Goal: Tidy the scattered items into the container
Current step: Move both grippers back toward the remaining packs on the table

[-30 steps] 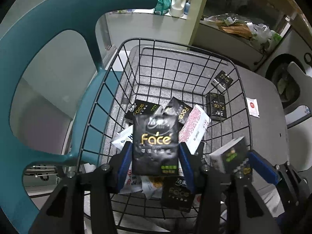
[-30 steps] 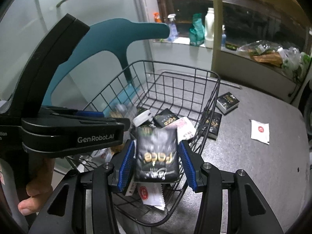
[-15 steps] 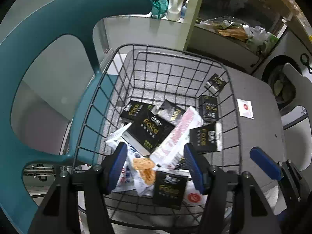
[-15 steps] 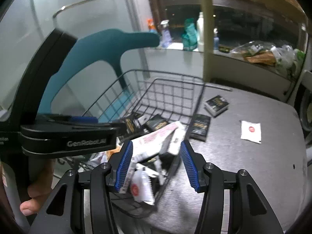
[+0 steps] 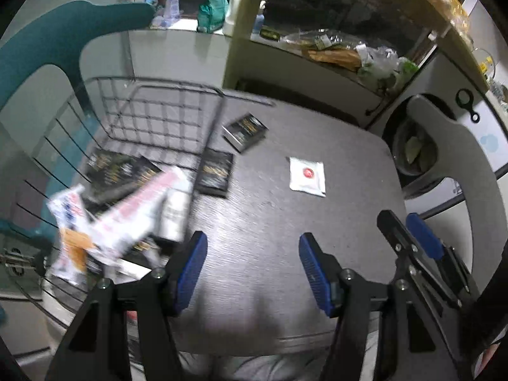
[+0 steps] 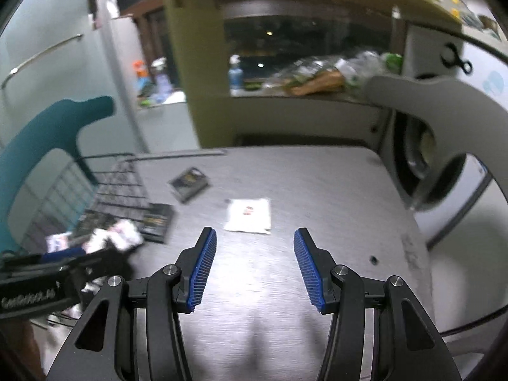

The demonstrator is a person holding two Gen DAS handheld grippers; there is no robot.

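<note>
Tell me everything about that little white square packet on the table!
The white packet is a flat, square sachet, papery or plastic-looking, with a small round red mark in its middle. Its edges look sealed and slightly crinkled. It lies flat on the grey table, turned a little askew, alone, to the right of the wire basket and two black packs. Nothing touches it. The open right claw points towards it from just short of it.

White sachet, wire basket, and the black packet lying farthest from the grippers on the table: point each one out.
White sachet [image 5: 307, 176]: left wrist view, on its red round mark.
Wire basket [image 5: 165, 117]: left wrist view, on its far wall.
Black packet [image 6: 189, 183]: right wrist view, on its top face.
</note>
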